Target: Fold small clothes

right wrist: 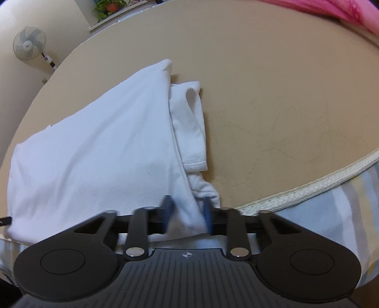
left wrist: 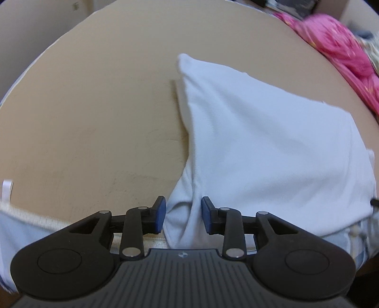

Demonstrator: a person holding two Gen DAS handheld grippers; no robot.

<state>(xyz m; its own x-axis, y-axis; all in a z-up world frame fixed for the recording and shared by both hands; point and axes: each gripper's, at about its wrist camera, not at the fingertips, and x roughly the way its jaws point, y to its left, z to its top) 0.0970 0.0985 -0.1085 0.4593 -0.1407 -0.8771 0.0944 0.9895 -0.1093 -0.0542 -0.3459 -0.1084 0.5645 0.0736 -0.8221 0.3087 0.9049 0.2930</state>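
A white garment (left wrist: 272, 147) lies folded on the tan table (left wrist: 94, 118), near its front edge. My left gripper (left wrist: 183, 215) is open, its blue pads (left wrist: 160, 213) on either side of the garment's near left corner, not clamped. In the right wrist view the same garment (right wrist: 94, 147) lies at the left, with a ribbed sleeve (right wrist: 191, 132) sticking out along its right side. My right gripper (right wrist: 187, 213) is open, with the garment's near right corner between its blurred blue pads (right wrist: 168, 208).
A pink cloth (left wrist: 343, 52) is heaped at the table's far right and shows in the right wrist view (right wrist: 343, 11). The table's front edge has white piping (right wrist: 308, 187). A fan (right wrist: 29, 46) stands off the table's far left side.
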